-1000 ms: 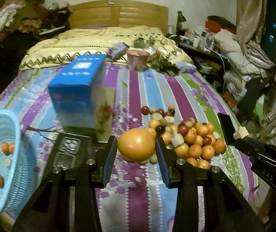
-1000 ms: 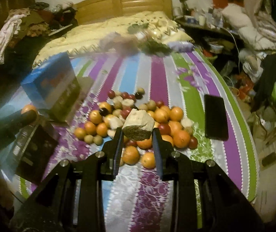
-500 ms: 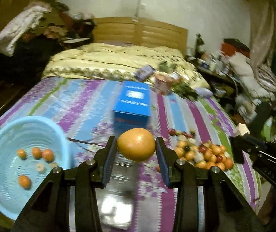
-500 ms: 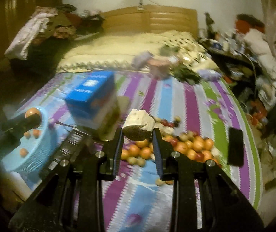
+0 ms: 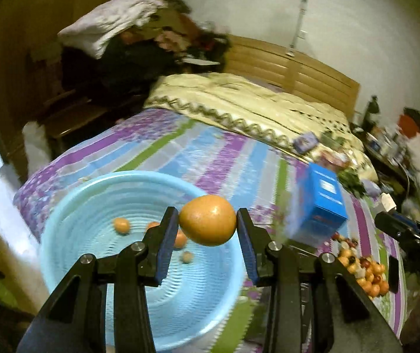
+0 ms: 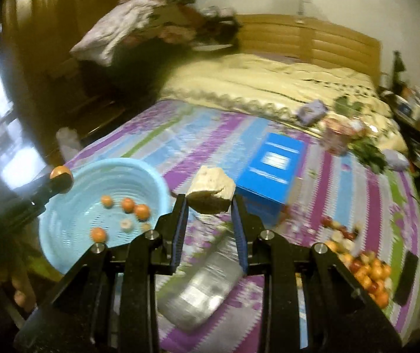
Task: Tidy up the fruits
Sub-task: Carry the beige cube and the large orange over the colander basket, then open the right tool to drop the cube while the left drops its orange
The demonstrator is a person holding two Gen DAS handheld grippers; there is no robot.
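The left gripper (image 5: pixel 207 220) is clamped on a large orange fruit (image 5: pixel 207 220), its blue pads pressed to both sides. That fruit hangs over the light blue basket (image 5: pixel 63 206), which sits at seven o'clock in the left wrist view, at the near corner of the striped bedsheet (image 5: pixel 210 158). Inside the basket lie several small oranges (image 6: pixel 127 205) and a pale round piece (image 6: pixel 126 223).

The right gripper (image 6: pixel 210 201) is closed on a pale, rough-edged chunk (image 6: pixel 211 189) with a darker underside; what it is cannot be told. From the right wrist view, the basket lies at nine o'clock of this chunk, and a blue box (image 6: pixel 271 173) stands just beyond it at two o'clock. A clear plastic bottle (image 6: pixel 207 279) lies on the sheet under the fingers. The fruit pile (image 6: pixel 365 267), oranges mixed with small red fruits, sits at four o'clock, with a black phone (image 6: pixel 405 276) just beside it.
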